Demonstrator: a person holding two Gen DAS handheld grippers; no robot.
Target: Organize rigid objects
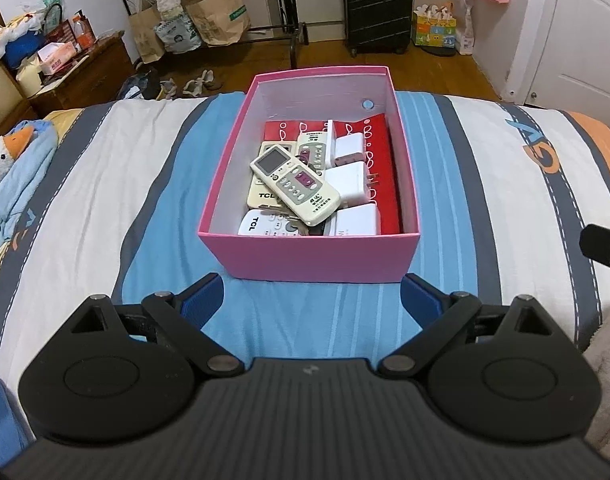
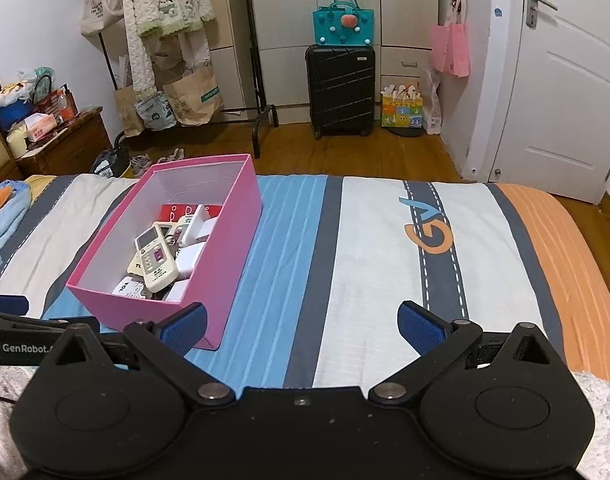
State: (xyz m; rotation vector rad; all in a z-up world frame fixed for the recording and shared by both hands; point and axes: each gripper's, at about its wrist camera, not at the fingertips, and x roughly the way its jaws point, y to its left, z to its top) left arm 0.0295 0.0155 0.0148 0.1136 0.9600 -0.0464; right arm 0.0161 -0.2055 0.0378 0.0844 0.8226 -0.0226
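Left gripper (image 1: 312, 298): blue-padded fingers spread wide, nothing between them, hovering over the striped blue, white and grey bedsheet (image 1: 105, 184). Directly ahead of the fingertips, just beyond them and centred between the two pads, sits the open pink cardboard box (image 1: 309, 256) with a white interior.

Right gripper (image 2: 303, 324): also spread wide, holding nothing. Its left blue pad (image 2: 184, 330) lies in front of the near right corner of the pink cardboard box (image 2: 225, 256); contact cannot be told. The box is ahead and to the left of this gripper; bare sheet lies straight ahead between the fingers.

Box contents, near to far in the left view: a white TCL remote (image 1: 261, 227) against the near wall; a cream remote control with grey screen and purple buttons (image 1: 295, 184) lying diagonally on top of the pile; beneath it a second cream TCL remote (image 1: 261, 196); to the right a column of white square chargers (image 1: 347, 182); another cream remote (image 1: 311, 148) farther back, and under everything a flat red packet with white markings (image 1: 379, 160) along the right and far walls.

Beyond the bed, ahead: wooden floor, a black hard-shell suitcase (image 1: 377, 4), brown paper bags (image 1: 221, 14) under a clothes rack. Far right: a white door (image 2: 561, 92).
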